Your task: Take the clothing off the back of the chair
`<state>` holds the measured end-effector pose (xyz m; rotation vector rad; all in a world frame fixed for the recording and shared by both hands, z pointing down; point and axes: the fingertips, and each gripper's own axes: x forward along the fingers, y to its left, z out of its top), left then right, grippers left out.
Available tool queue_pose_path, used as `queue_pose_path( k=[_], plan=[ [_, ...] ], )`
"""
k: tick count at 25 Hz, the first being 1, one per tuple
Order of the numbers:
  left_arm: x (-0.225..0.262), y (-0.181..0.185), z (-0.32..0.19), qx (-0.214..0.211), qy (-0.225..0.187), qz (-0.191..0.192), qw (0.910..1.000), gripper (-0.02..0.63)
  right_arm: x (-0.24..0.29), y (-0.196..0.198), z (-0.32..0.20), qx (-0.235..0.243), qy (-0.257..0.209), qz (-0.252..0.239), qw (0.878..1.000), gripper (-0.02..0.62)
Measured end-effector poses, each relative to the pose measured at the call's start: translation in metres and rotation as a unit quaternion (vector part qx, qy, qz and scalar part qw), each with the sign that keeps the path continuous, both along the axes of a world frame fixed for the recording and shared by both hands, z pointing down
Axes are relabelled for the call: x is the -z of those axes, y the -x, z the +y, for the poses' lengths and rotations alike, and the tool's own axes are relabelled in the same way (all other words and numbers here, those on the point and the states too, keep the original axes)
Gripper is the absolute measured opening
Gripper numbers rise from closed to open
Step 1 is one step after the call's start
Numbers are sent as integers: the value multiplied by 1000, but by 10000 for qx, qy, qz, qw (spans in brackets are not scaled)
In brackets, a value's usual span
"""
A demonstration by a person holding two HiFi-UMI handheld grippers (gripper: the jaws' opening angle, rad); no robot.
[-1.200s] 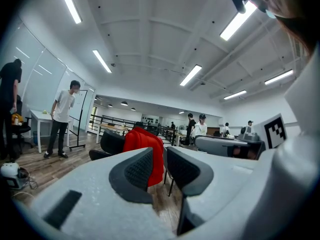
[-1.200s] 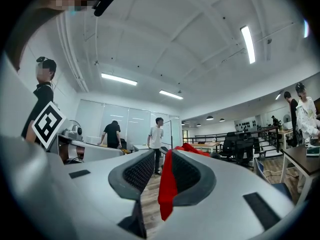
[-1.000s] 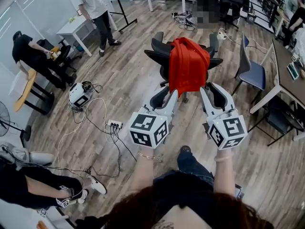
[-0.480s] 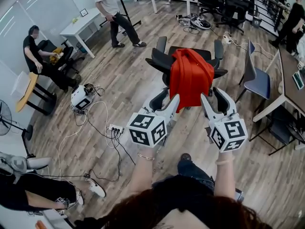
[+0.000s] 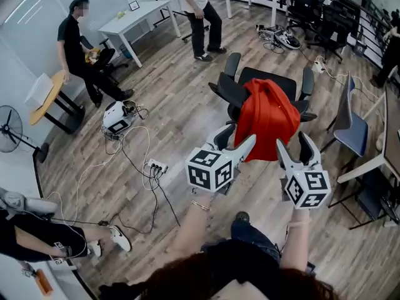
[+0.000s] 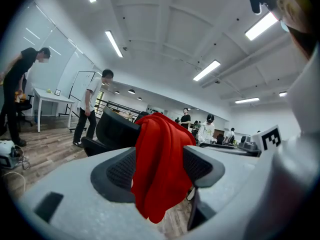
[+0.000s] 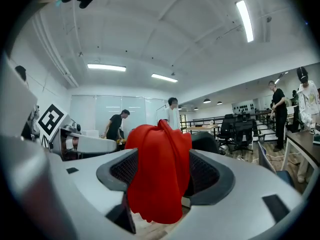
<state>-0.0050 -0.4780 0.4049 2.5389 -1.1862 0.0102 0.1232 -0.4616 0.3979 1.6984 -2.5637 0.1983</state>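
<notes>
A red garment (image 5: pixel 269 119) is draped over the top edge of the back of a black office chair (image 5: pixel 230 92), which stands on the wooden floor (image 5: pixel 169 99). The cloth is bunched into a peak at the top and hangs in folds down the rear face of the chair back, on the side turned toward the person.

The left gripper (image 5: pixel 240 136) is held at the garment's lower left edge and the right gripper (image 5: pixel 292 141) at its lower right edge, each aimed at the chair. The marker cubes (image 5: pixel 212 169) are seen at the near ends of both tools.

In the left gripper view the left gripper's (image 6: pixel 160 159) jaws are opening. The red garment (image 6: pixel 160 174) is seen hanging between them, and the pads are not seen to press on it. In the right gripper view the right gripper's (image 7: pixel 157 171) jaws are likewise opening, with the red garment (image 7: pixel 157 179) filling the gap between the spread pads and not pinched by them.

A power strip (image 5: pixel 153 165) with trailing cables lies on the floor to the left of the chair. A white bench (image 5: pixel 134 20) stands near the far left edge of the room, with two people beside it. A blue chair (image 5: pixel 353 136) is placed to the right of the office chair.
</notes>
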Motion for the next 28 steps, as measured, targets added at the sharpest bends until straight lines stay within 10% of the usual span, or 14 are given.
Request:
queue_pose_path(
  k=[15, 28],
  plan=[
    [-12, -39, -42, -567, 182, 277, 9978, 306, -30, 20, -51, 671, 382, -172, 9969, 292],
    [4, -38, -15, -646, -174, 146, 9977, 109, -16, 48, -23, 1335, 251, -89, 9907, 51]
  ],
)
